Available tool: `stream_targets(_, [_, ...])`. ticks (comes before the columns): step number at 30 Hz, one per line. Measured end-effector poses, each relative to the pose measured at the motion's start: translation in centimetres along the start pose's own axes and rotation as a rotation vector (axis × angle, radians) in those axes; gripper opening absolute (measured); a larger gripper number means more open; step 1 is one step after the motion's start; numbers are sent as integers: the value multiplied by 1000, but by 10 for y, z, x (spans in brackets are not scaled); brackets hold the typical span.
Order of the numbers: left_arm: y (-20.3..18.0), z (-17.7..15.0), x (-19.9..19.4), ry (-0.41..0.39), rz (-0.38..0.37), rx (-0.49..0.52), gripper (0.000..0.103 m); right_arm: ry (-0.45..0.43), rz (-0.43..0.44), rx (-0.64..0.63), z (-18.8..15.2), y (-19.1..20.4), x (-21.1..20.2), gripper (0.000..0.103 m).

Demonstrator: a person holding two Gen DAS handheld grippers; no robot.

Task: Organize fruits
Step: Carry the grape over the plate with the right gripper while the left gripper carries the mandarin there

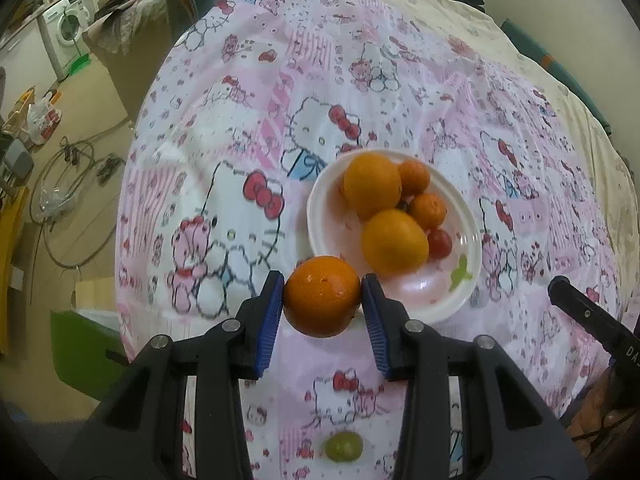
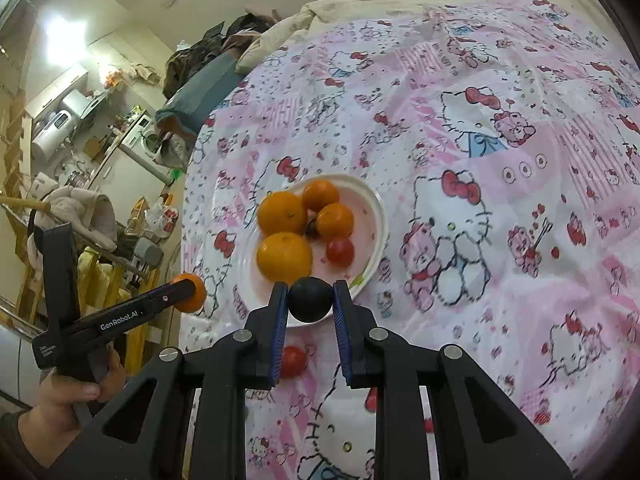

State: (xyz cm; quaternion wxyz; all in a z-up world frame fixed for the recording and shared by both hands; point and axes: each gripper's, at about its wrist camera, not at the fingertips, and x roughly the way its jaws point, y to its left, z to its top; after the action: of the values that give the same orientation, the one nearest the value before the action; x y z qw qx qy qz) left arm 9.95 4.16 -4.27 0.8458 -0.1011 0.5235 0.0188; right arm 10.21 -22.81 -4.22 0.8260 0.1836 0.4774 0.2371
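A: Jaws first. The left gripper (image 1: 322, 295) is clamped on an orange (image 1: 323, 295), blue pads pressing both its sides. The right gripper (image 2: 310, 300) pinches a small dark fruit (image 2: 310, 299), probably a plum or grape, the same way.

B: Why carry them raised like that?

A: Both sit just short of the bowl (image 1: 460, 304), at its near rim. I'd say each is being brought over so it can drop among the fruit already gathered there.

B: What's inside?

A: Four oranges of varying size packed toward the far left, and a cherry tomato (image 2: 340, 251) beside them. The near right part is bare, so that looks like the place to release.

B: Anything left outside?

A: A green grape (image 1: 344, 445) lies on the cloth (image 1: 400, 80) under the left gripper, and a red tomato (image 2: 293, 361) under the right one. They're loose, so likely next.

B: Risks?

A: Round fruit could roll off the heap.
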Motion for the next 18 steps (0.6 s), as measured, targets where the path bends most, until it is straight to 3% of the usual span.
stream_targets(8, [3, 39, 36, 23, -33, 1, 35, 42, -18, -30, 35, -12, 23, 24])
stream_targets(18, [-2, 52, 73, 86, -100, -28, 36, 127, -45, -49, 53, -22, 72, 24])
